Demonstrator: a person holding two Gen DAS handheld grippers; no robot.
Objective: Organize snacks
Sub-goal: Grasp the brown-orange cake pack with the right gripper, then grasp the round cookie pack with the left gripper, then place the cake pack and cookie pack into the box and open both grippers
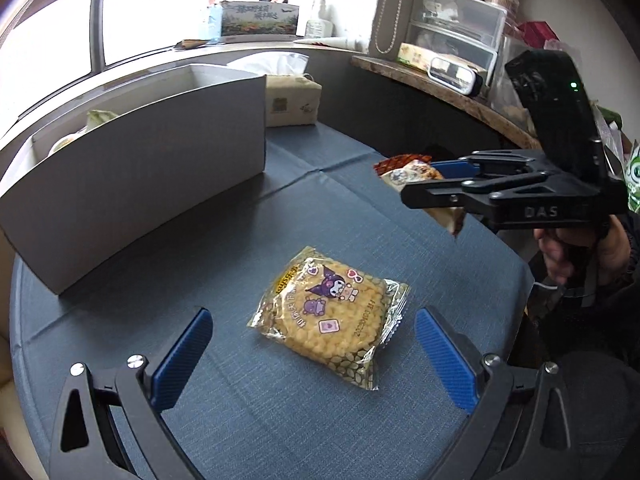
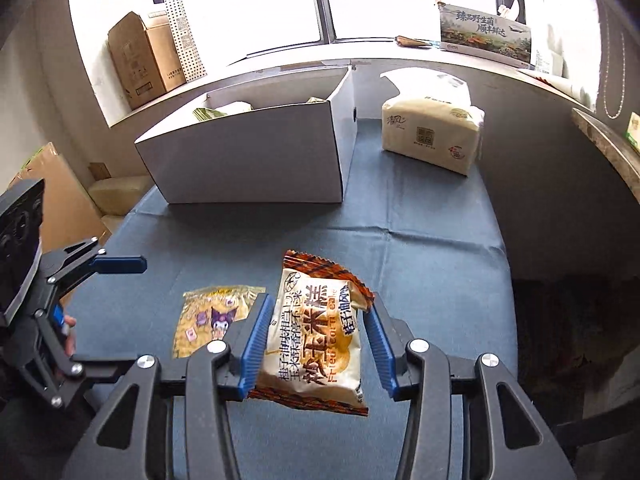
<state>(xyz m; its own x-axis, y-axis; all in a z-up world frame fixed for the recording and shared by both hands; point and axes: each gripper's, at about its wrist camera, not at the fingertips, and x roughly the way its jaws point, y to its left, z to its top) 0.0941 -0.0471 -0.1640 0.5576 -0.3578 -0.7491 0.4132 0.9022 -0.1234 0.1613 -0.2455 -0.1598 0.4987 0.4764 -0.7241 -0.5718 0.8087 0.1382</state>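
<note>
Right claw (image 2: 316,344) gripping packet (image 2: 316,336), box (image 2: 248,160) ahead

A lived-in home room: a surface (image 2: 420,248) under a blue cloth sits by a wide window sill (image 2: 360,58), with a tissue pack (image 2: 430,136), clear plastic drawers (image 1: 456,28) at far right, and cardboard boxes (image 2: 140,60) at far left.
</note>
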